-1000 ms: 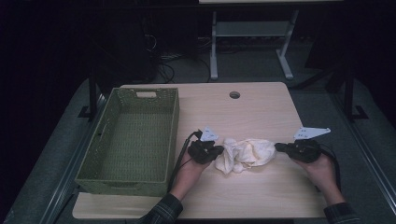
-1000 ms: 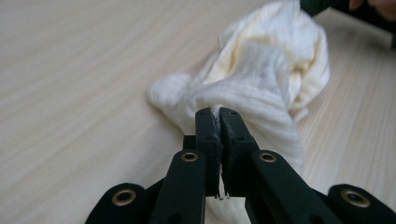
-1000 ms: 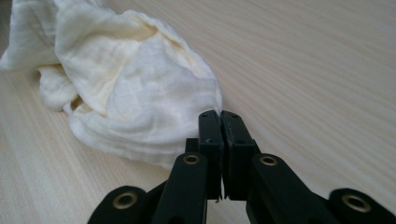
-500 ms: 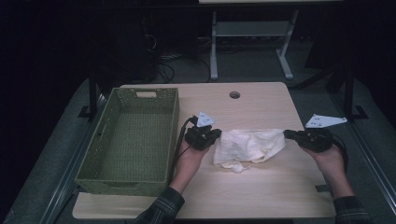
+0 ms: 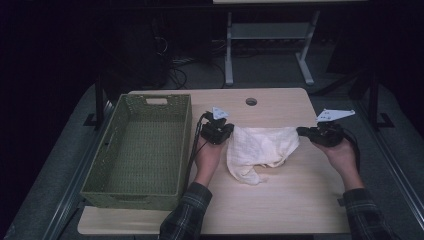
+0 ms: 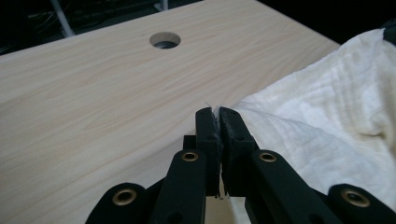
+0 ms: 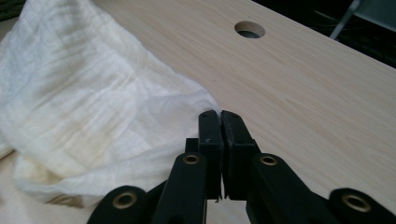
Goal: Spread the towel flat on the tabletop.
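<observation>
Left tongs (image 6: pixel 219 114) and right tongs (image 7: pixel 219 116) each pinch a cloth (image 5: pixel 260 150) corner, hidden between their jaws.

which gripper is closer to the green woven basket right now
Left. The left gripper is just beside the green woven basket, off its right wall, shut on a corner of the cream cloth. The right gripper pinches the cloth's far corner, across the table from the basket.

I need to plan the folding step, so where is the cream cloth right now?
In the high view the cream crinkled cloth hangs stretched between the left tongs and right tongs, over the light wooden table, right of the green woven basket.
</observation>
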Tool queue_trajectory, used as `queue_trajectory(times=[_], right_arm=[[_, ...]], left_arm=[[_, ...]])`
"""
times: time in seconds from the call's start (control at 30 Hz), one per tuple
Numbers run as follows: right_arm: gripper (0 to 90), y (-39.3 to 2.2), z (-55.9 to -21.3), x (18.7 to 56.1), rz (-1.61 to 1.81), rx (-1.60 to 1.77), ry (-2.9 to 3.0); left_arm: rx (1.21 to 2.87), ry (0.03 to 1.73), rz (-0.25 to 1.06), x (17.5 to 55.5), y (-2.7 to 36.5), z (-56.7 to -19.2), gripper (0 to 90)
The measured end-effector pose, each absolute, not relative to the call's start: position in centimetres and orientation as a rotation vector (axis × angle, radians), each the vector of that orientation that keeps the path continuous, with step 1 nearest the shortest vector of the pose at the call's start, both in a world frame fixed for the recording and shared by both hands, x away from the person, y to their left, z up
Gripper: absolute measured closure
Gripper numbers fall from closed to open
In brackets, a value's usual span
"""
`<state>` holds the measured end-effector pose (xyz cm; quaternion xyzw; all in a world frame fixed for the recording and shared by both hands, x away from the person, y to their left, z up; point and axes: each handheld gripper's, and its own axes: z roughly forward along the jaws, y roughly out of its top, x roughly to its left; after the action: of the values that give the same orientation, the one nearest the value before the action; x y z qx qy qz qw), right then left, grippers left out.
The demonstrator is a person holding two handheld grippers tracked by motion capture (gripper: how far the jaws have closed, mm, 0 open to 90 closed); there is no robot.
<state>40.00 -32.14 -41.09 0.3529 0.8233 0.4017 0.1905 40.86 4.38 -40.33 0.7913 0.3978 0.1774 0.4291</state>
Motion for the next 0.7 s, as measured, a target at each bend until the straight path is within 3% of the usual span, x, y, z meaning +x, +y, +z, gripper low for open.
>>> queue_trajectory(times=[0.27,0.47,0.7], right_arm=[[86.9,-31.6,-43.3,43.1,1.099,1.053,2.343],[74.8,-31.9,-43.6,43.6,1.096,1.088,2.330],[71.1,-31.5,-42.3,41.3,1.193,1.054,2.372]], left_arm=[[2.030,1.061,0.449,43.2,4.4,-42.8,85.9],[2.059,1.057,0.448,42.9,4.4,-42.7,69.5],[2.056,0.966,0.371,40.3,4.2,-41.1,64.2]])
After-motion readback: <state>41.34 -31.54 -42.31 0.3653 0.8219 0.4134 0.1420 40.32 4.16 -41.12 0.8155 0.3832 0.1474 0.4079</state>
